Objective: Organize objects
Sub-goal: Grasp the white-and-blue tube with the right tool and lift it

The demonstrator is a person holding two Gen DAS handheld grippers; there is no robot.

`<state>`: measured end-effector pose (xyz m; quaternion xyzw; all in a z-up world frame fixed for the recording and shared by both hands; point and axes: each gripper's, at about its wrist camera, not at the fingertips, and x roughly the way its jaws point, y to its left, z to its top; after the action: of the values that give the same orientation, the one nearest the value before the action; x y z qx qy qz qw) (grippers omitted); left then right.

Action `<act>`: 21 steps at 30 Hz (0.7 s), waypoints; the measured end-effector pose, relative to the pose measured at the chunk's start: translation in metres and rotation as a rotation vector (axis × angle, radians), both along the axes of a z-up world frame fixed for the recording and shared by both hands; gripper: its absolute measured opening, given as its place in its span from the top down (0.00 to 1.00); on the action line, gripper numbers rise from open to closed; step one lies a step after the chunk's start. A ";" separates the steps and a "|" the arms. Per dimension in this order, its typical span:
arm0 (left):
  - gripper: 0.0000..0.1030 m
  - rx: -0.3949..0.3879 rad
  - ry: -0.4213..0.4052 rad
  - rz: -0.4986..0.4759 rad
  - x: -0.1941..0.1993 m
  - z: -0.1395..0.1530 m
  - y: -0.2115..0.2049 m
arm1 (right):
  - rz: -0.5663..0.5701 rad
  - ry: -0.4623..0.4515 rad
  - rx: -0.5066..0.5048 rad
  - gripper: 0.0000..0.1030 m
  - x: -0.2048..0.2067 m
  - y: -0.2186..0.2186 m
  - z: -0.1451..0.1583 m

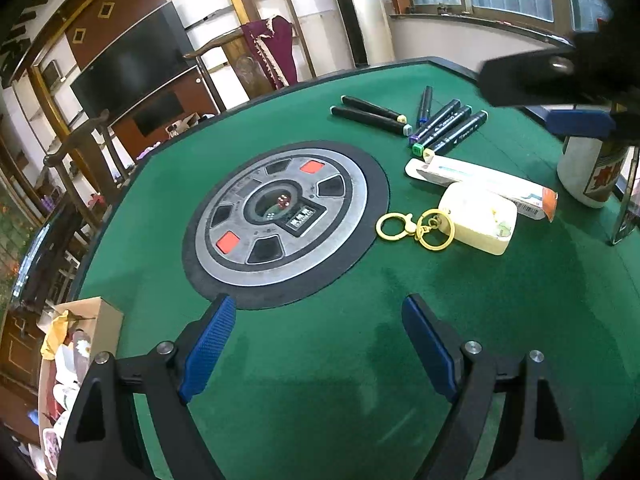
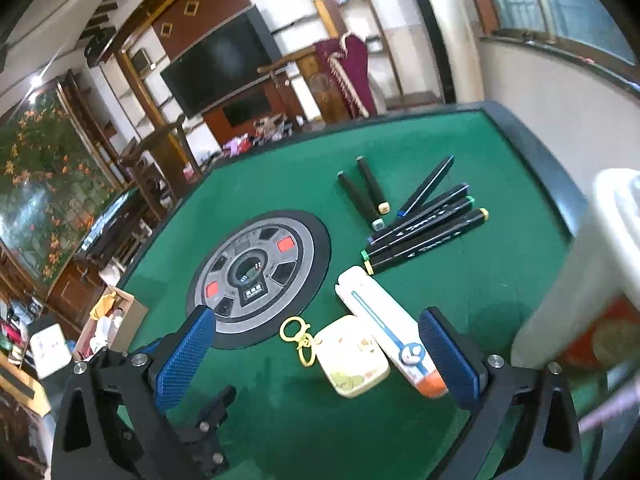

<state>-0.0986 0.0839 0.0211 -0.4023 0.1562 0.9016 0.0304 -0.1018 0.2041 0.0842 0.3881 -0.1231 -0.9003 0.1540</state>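
On the green table point(image 1: 320, 360) lie several black markers point(image 1: 448, 128), a white toothpaste box point(image 1: 480, 182), and a cream tile-shaped keychain point(image 1: 476, 218) with yellow rings point(image 1: 416, 226). My left gripper point(image 1: 320, 344) is open and empty, low over bare felt in front of them. The right gripper point(image 1: 560, 96) shows at the upper right of the left wrist view. In the right wrist view my right gripper point(image 2: 316, 356) is open above the keychain point(image 2: 352, 356) and the box point(image 2: 384, 328); the markers point(image 2: 420, 224) lie beyond.
A round grey dice console point(image 1: 280, 216) sits in the table's centre point(image 2: 256, 276). A white container with a red label point(image 1: 592, 168) stands at the right edge point(image 2: 592, 280). A cardboard box of clutter point(image 1: 76, 344) stands past the left table edge. Wooden chairs stand behind.
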 end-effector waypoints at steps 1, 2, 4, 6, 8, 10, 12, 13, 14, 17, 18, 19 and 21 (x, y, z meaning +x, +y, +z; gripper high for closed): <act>0.18 -0.001 -0.002 0.000 -0.001 -0.002 0.001 | 0.018 -0.025 0.012 0.00 -0.009 -0.003 -0.006; 0.18 -0.004 -0.005 0.000 -0.001 -0.004 0.002 | 0.022 -0.038 0.020 0.00 -0.013 -0.005 -0.011; 0.18 -0.008 -0.010 -0.001 -0.002 -0.006 0.002 | 0.022 -0.071 0.054 0.00 -0.024 -0.009 -0.022; 0.18 -0.007 -0.015 0.000 -0.004 -0.008 0.002 | 0.013 -0.090 0.078 0.00 -0.030 -0.010 -0.031; 0.18 -0.003 -0.019 0.001 -0.005 -0.010 0.001 | 0.004 -0.109 0.085 0.00 -0.033 -0.008 -0.038; 0.18 0.001 -0.022 0.001 -0.006 -0.012 0.001 | -0.011 -0.124 0.096 0.00 -0.036 -0.004 -0.045; 0.18 0.003 -0.026 -0.001 -0.006 -0.012 0.001 | -0.021 -0.135 0.106 0.00 -0.039 -0.001 -0.050; 0.18 0.003 -0.026 -0.001 -0.006 -0.013 0.001 | -0.022 -0.149 0.105 0.00 -0.040 0.001 -0.054; 0.18 0.001 -0.025 -0.003 -0.006 -0.013 0.002 | -0.019 -0.160 0.100 0.00 -0.042 0.001 -0.057; 0.18 -0.002 -0.022 -0.005 -0.005 -0.013 0.002 | 0.014 -0.189 0.058 0.01 -0.043 0.000 -0.063; 0.18 -0.002 -0.021 -0.005 -0.004 -0.013 0.002 | 0.019 -0.190 0.050 0.01 -0.043 -0.001 -0.062; 0.18 0.001 -0.020 -0.005 -0.004 -0.012 0.001 | 0.027 -0.191 0.045 0.01 -0.042 -0.001 -0.062; 0.18 0.001 -0.016 -0.005 -0.003 -0.012 0.000 | 0.033 -0.191 0.036 0.01 -0.042 -0.002 -0.062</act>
<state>-0.1017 0.0842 0.0094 -0.4093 0.1564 0.8983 0.0339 -0.1441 0.2019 0.0224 0.4771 -0.1146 -0.8584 0.1495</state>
